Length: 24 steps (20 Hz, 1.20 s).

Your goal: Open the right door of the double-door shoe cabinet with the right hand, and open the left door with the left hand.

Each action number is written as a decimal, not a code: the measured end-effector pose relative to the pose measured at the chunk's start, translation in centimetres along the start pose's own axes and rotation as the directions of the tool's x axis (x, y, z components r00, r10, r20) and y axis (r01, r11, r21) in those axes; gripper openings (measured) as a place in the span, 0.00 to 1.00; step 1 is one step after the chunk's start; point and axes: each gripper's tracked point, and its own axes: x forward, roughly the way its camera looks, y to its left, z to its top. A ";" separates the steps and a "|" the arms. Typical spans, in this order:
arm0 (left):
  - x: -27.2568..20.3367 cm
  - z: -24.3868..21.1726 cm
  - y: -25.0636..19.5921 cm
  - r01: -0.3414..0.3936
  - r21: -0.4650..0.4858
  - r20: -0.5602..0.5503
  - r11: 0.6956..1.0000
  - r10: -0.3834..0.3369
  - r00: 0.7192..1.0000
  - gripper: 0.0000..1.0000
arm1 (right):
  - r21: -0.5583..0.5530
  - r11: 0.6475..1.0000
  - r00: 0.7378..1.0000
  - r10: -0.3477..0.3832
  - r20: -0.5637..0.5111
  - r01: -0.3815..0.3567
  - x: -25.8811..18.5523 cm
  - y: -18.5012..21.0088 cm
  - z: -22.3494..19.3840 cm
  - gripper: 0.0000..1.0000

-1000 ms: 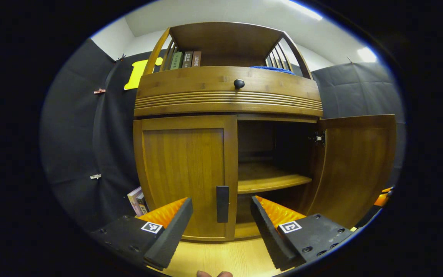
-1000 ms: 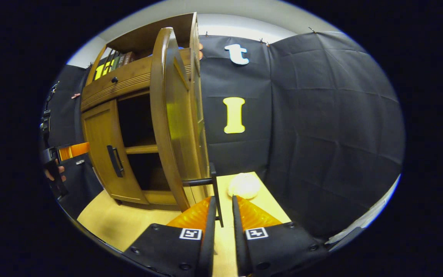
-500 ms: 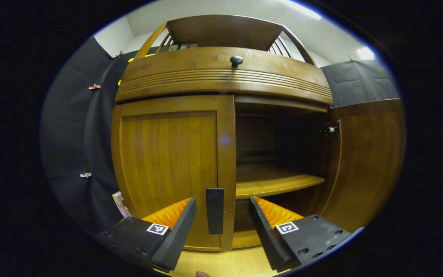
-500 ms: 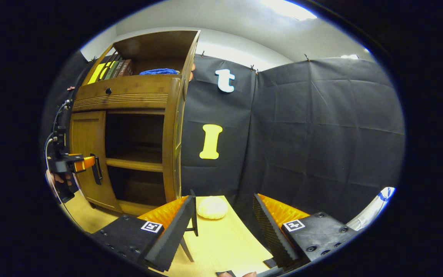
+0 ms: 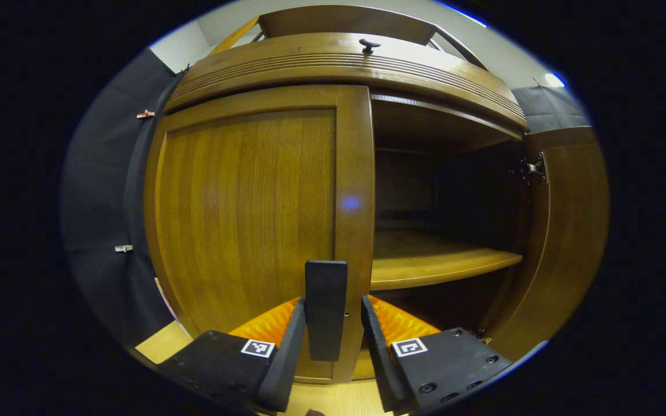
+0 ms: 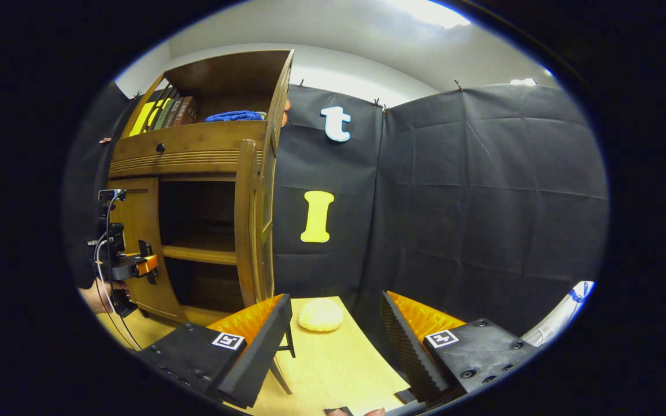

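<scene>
The left gripper (image 5: 326,341) brackets the black handle (image 5: 325,309) of the closed left door (image 5: 252,219), jaws narrow, contact unclear. The right door (image 5: 570,231) stands open. The right gripper (image 6: 333,341) hangs wide, empty.

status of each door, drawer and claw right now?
Left door: closed, its handle between the left claw's fingers.
Right door: swung open.
Drawer: closed.
Left claw: narrowed around the handle, contact unclear.
Right claw: open, holding nothing.
</scene>
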 end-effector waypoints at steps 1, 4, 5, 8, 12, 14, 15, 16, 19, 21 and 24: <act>0.3 0.1 0.3 -0.014 0.003 0.002 1.000 0.014 1.000 0.54 | 0.003 1.000 1.000 -0.004 -0.002 0.004 -0.2 0.0 0.0 0.96; 0.7 -0.1 0.5 -0.021 0.021 0.005 1.000 0.021 1.000 0.38 | 0.019 1.000 1.000 -0.002 -0.007 0.002 -0.9 0.3 0.1 0.96; 0.5 0.0 0.5 -0.020 0.037 0.007 0.999 0.020 1.000 0.36 | 0.020 1.000 1.000 0.003 -0.008 -0.003 -1.4 0.6 0.0 0.96; 0.4 -0.2 0.6 -0.012 0.040 -0.004 0.999 0.013 1.000 0.34 | 0.010 1.000 1.000 0.012 -0.014 -0.011 -2.7 1.4 -0.2 0.96; -0.7 -0.5 0.5 0.022 0.023 -0.026 1.000 -0.021 0.999 0.31 | 0.034 0.999 1.000 0.021 -0.010 -0.020 -4.7 3.0 0.4 0.98; -1.5 -0.5 0.6 0.048 0.021 -0.025 0.999 -0.047 0.999 0.30 | 0.049 0.999 1.000 0.023 -0.011 -0.023 -5.6 4.0 0.3 0.96; -2.0 -0.5 0.8 0.064 0.016 -0.025 0.998 -0.064 0.998 0.30 | 0.055 0.998 1.000 0.026 -0.014 -0.025 -5.8 4.6 0.3 0.96; -2.5 -0.7 0.9 0.078 0.013 -0.027 0.997 -0.078 0.997 0.29 | 0.059 0.998 0.999 0.029 -0.015 -0.028 -6.2 5.2 0.3 0.96; -5.0 -0.9 1.9 0.103 0.023 -0.037 0.994 -0.102 0.994 0.29 | 0.064 0.997 0.999 0.047 -0.021 -0.045 -7.0 7.2 0.4 0.96; -6.9 -0.9 2.7 0.113 0.014 -0.039 0.994 -0.112 0.993 0.29 | 0.061 0.996 0.998 0.063 -0.027 -0.062 -7.4 8.8 0.3 0.96; -10.1 -1.1 4.3 0.131 0.018 -0.036 0.991 -0.131 0.991 0.31 | 0.067 0.994 0.996 0.088 -0.033 -0.085 -8.2 11.2 0.1 0.98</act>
